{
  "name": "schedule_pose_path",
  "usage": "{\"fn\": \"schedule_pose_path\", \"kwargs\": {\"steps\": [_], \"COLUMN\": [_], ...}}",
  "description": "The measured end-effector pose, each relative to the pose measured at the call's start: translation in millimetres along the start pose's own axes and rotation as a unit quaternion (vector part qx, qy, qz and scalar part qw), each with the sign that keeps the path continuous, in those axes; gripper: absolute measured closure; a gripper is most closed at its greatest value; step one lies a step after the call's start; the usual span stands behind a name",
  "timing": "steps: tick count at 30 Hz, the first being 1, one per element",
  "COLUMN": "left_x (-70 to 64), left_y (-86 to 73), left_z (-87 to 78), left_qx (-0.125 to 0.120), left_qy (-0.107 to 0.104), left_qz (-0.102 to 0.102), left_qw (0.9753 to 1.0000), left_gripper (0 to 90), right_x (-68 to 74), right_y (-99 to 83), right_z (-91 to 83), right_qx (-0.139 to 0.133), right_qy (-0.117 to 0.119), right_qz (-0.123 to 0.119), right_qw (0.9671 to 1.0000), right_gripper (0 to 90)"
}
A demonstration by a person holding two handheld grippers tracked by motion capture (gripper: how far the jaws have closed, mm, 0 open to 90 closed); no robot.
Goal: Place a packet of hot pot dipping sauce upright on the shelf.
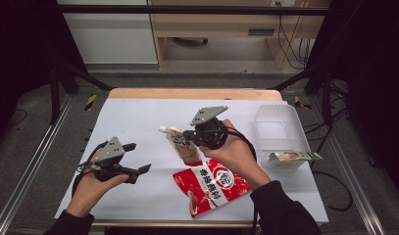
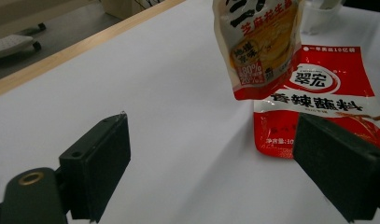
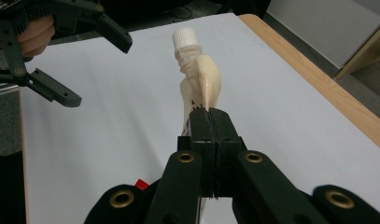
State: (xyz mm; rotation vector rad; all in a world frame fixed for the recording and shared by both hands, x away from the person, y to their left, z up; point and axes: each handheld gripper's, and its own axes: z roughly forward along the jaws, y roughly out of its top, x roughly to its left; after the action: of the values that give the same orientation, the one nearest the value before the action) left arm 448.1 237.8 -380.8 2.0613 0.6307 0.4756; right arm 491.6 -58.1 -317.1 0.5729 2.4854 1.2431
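My right gripper (image 1: pixel 186 134) (image 3: pixel 209 112) is shut on a cream spouted sauce pouch (image 1: pixel 181 145) (image 3: pixel 200 84) (image 2: pixel 257 44) with a white screw cap, and holds it lifted above the white table sheet (image 1: pixel 138 122). Below it a red seasoning packet (image 1: pixel 211 186) (image 2: pixel 318 107) lies flat near the table's front edge. At the left my left gripper (image 1: pixel 137 159) (image 2: pixel 225 172) is open, with nothing between its wide-apart jaws, and faces the pouch; it also appears in the right gripper view as the left gripper (image 3: pixel 99 65).
A clear plastic bin (image 1: pixel 278 129) stands at the right of the table. A green and white packet (image 1: pixel 292 157) lies at its front edge. A wooden strip (image 1: pixel 192 94) edges the table's far side. Metal rails run along both sides.
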Motion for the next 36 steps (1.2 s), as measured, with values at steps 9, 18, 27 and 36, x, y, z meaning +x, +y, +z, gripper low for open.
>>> {"fn": "schedule_pose_path", "kwargs": {"steps": [9,18,27,36], "left_x": [-3.7,7.5,6.6,7.2], "left_y": [41.2,62.1,63.7,63.7], "left_z": [17.5,20.7,29.5,29.6], "left_qx": [0.006,-0.009,-0.004,-0.01], "left_qy": [-0.039,-0.059,-0.083,-0.105], "left_qz": [0.04,0.057,0.062,0.038], "left_qw": [0.9984,0.9966,0.9946,0.9937], "left_gripper": [19.6,38.2,46.5,65.7], "right_x": [9.2,12.9,16.7,18.5], "right_y": [-5.1,-9.2,-9.6,-9.3], "right_z": [-10.3,-11.9,-10.8,-10.8], "right_qx": [-0.007,-0.013,-0.019,-0.022], "right_qy": [0.014,0.025,0.037,0.035], "right_qz": [-0.015,-0.011,-0.011,-0.008], "right_qw": [0.9998,0.9995,0.9991,0.9991], "right_gripper": [90.0,90.0,90.0,90.0]}}
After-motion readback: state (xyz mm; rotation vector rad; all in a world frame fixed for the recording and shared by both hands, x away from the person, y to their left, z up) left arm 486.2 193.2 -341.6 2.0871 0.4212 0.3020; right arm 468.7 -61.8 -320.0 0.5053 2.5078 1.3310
